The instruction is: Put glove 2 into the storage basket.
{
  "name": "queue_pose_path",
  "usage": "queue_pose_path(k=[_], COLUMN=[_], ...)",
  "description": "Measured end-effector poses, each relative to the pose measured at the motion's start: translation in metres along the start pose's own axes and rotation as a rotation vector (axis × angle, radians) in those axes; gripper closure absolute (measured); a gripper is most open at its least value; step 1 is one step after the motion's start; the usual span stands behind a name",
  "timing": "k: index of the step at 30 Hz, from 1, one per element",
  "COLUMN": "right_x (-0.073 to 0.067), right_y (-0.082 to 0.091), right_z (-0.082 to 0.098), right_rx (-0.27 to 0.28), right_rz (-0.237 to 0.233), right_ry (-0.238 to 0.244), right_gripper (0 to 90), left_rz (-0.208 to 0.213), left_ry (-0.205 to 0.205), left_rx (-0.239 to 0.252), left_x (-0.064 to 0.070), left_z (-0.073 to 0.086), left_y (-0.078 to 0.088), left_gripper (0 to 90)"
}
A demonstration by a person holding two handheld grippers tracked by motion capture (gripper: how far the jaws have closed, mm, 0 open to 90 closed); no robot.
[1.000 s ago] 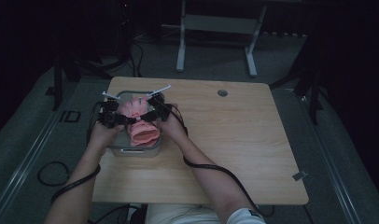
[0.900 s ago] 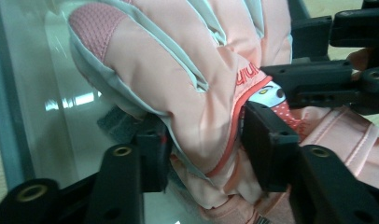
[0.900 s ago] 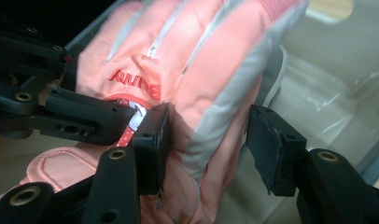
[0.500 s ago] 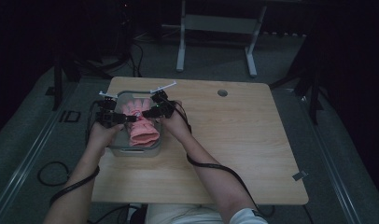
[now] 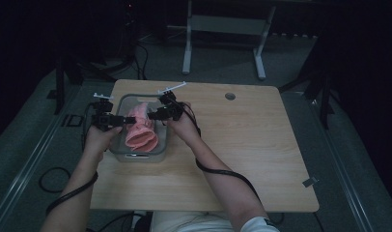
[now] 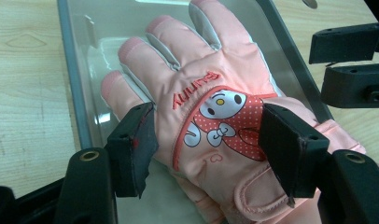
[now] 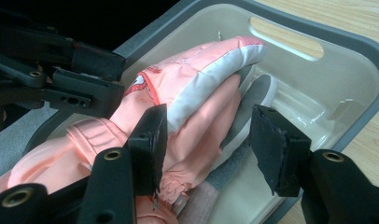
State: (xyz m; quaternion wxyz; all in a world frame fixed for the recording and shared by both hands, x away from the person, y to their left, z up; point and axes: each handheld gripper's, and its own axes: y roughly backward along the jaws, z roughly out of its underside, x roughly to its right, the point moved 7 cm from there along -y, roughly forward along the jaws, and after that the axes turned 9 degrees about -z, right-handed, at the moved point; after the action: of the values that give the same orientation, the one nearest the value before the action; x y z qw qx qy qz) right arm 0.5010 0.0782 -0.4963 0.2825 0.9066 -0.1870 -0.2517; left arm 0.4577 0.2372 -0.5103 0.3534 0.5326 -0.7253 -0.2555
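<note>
A pair of pink winter gloves [image 5: 141,129] lies in a clear plastic bin [image 5: 136,156] at the table's left. The top glove [image 6: 201,74] bears a cartoon bunny patch and the word "Funny". My left gripper [image 5: 122,120] hovers over the bin's left side. It is open [image 6: 211,144], with the glove's cuff end between its jaws but untouched. My right gripper [image 5: 153,115] comes in from the bin's right. It is also open [image 7: 208,149], its jaws standing either side of the stacked gloves [image 7: 197,79]. A second glove with a grey palm [image 7: 260,91] lies beneath.
The bin's grey rim [image 7: 355,42] and handle slot lie just beyond my right jaws. The wooden table [image 5: 242,150] stretches bare to the right, with a round cable hole [image 5: 230,96] at the back. Cables trail from both grippers off the front edge.
Both hands have shifted only slightly over the bin, the right gripper a little farther back. The gloves lie much as before.
</note>
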Motion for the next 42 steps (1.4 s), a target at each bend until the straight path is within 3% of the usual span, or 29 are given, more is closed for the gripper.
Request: queue_pose_path(k=[20,25,30,32,34,37,42], right_x=[-0.002,-0.004,-0.006,-0.005,-0.006,-0.004,-0.004], right_y=[0.010,0.019,0.032,0.038,0.043,0.051,0.056], right_z=[0.003,0.003,0.004,0.005,0.007,0.010,0.022], right_rx=[0.015,0.028,0.035,0.040,0.039,0.043,0.015], right_rz=[0.000,-0.018,-0.034,-0.041,-0.056,-0.062,-0.074], right_ry=[0.017,0.021,0.052,0.061,0.079,0.091,0.109], right_gripper=[47.5,45.2,34.7,29.3,25.0,23.1,21.0], left_rz=[0.034,0.056,0.112,0.101,0.105,0.121,0.161], left_ry=[-0.056,-0.104,-0.195,-0.218,-0.223,-0.236,-0.244], left_rx=[0.072,0.107,0.127,0.149,0.173,0.184,0.198], left_x=[0.020,0.040,0.069,0.078,0.086,0.095,0.110], left_z=[-0.012,-0.014,-0.010,-0.010,-0.009,-0.007,0.000], left_y=[0.021,0.031,0.039,0.041,0.044,0.044,0.043], left_gripper=[36.5,35.8,23.2,14.4,13.1,1.2,1.2])
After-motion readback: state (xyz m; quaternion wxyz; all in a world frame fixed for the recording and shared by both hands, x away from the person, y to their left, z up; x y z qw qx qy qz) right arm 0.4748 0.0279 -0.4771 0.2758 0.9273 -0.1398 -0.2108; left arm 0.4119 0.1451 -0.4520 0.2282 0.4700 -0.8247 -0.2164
